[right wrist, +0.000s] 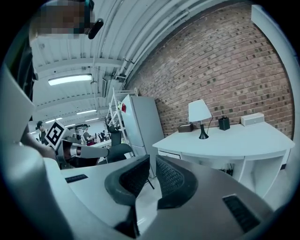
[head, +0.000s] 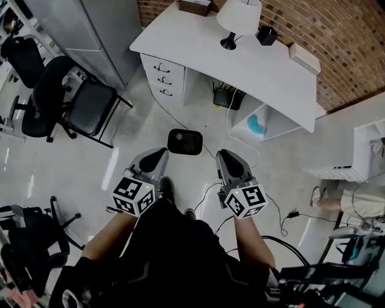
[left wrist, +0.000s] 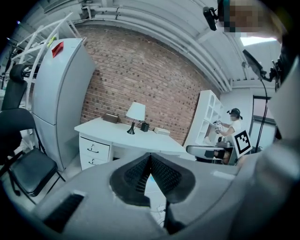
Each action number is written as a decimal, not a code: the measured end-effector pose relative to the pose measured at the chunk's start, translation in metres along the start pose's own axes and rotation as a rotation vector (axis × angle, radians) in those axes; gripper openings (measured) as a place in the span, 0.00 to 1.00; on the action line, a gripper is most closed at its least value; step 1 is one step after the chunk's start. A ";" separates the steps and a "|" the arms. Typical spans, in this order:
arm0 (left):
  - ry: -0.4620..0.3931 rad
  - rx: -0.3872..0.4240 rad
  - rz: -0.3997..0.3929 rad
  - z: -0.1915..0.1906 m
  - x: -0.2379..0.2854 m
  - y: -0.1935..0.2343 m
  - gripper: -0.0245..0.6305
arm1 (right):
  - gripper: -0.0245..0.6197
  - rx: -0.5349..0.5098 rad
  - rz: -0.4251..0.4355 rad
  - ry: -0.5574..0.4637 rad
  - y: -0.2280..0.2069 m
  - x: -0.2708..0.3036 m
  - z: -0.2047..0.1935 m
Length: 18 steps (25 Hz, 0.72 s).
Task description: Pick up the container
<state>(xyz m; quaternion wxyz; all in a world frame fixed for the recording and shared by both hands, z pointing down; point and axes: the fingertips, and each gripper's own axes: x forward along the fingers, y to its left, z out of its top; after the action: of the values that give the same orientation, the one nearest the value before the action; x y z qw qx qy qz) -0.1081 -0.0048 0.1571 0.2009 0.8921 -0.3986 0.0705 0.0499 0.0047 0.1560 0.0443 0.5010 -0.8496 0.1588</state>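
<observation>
A black, rounded container (head: 184, 142) stands on the pale floor in front of the white desk (head: 252, 66). In the head view it lies just beyond and between my two grippers. My left gripper (head: 157, 157) is at its near left, shut with nothing between the jaws. My right gripper (head: 227, 159) is at its near right, also shut and empty. The left gripper view shows the left gripper (left wrist: 150, 161) with its ribbed pads together, pointing at the desk (left wrist: 117, 133). The right gripper (right wrist: 152, 168) has its pads nearly touching. Neither gripper view shows the container.
On the desk stand a lamp (head: 239, 15), a brown box (head: 195, 6), a black cup (head: 266, 35) and a white box (head: 304, 58). Black chairs (head: 60, 96) and a grey cabinet (head: 84, 24) are at left. Cables (head: 240, 144) trail over the floor; a person (head: 355, 201) is at right.
</observation>
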 end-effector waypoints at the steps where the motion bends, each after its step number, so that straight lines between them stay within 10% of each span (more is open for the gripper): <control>1: 0.011 -0.007 0.002 -0.002 0.006 0.011 0.05 | 0.04 0.015 -0.004 0.009 -0.004 0.010 -0.004; 18: 0.203 -0.126 -0.023 -0.095 0.136 0.101 0.05 | 0.19 0.249 -0.110 0.165 -0.139 0.113 -0.132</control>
<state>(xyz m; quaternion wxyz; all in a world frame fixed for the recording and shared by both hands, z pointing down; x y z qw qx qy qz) -0.0881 -0.1190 0.3131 0.2968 0.8704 -0.3697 0.1327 0.1035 -0.1109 0.3383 0.0602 0.5335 -0.7881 0.3010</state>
